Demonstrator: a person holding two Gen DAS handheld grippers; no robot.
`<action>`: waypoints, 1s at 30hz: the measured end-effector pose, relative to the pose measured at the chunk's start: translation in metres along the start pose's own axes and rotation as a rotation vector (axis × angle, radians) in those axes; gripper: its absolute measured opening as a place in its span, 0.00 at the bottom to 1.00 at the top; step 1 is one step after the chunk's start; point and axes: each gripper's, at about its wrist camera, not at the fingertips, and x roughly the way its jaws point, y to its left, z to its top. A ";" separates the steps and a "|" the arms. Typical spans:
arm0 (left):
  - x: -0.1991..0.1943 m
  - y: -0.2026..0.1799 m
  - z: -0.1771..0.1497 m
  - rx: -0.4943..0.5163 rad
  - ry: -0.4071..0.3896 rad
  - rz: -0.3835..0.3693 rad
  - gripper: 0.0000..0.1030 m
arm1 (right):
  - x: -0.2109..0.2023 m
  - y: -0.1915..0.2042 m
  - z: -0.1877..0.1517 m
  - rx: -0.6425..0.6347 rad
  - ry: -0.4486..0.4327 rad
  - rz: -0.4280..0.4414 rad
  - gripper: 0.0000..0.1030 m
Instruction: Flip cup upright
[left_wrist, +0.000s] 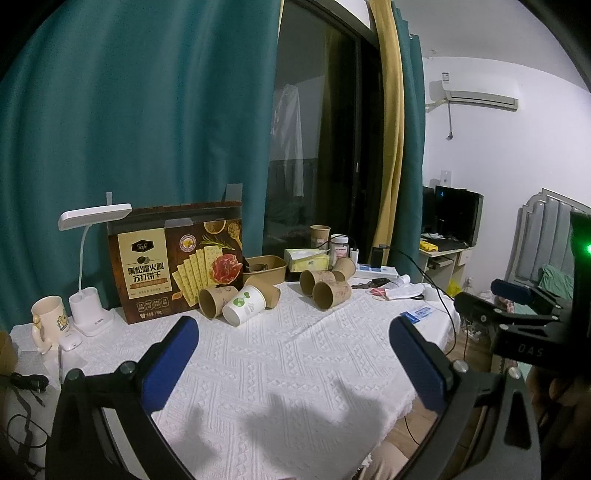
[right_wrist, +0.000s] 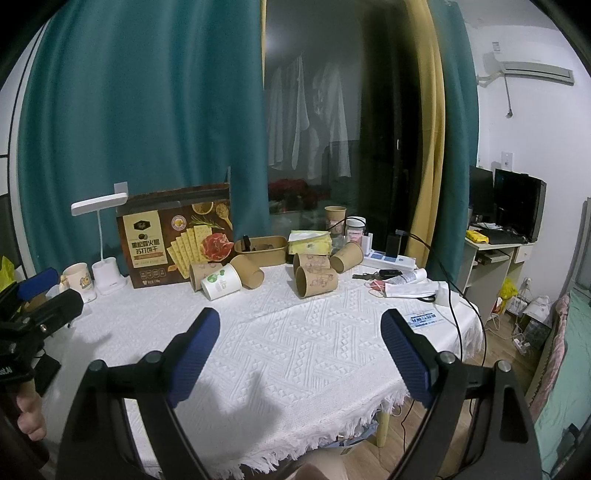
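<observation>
Cups are lying tipped on their sides at the far middle of the bench (right_wrist: 295, 350), in two clusters: a white cup (right_wrist: 221, 281) among brown ones, and brown cups (right_wrist: 317, 281) to its right. Being thin paper, they are likely light and easily crushed, so pinching gently across the wall seems best. Left gripper (left_wrist: 291, 365) and right gripper (right_wrist: 299, 362) are hovering with jaws spread wide, holding nothing. Open cloth is lying between them and the cups; the cracker box (right_wrist: 177, 236) is crowding the back.
</observation>
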 end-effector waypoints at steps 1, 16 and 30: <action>0.000 0.000 0.000 0.001 0.000 0.000 1.00 | 0.000 0.000 0.000 0.000 -0.002 0.000 0.85; 0.000 0.000 0.001 -0.001 0.001 -0.003 1.00 | 0.000 0.001 0.000 0.001 -0.003 0.000 0.85; 0.000 0.001 0.001 0.002 0.010 -0.011 1.00 | 0.004 0.004 0.000 -0.001 0.000 0.006 0.85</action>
